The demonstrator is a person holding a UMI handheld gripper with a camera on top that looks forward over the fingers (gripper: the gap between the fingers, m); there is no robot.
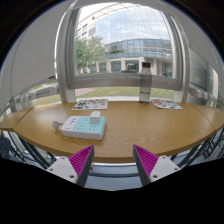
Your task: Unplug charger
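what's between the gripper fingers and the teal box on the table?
Gripper view: only bare wooden table between the open hand-held gripper and the teal box, which sits beyond the left finger.

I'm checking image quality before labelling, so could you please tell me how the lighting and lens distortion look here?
Gripper view: strong daylight through the window backlights the scene; the wooden table curves from fisheye distortion; the open hand-held gripper sits in shade below it.

No legible text on anything here.
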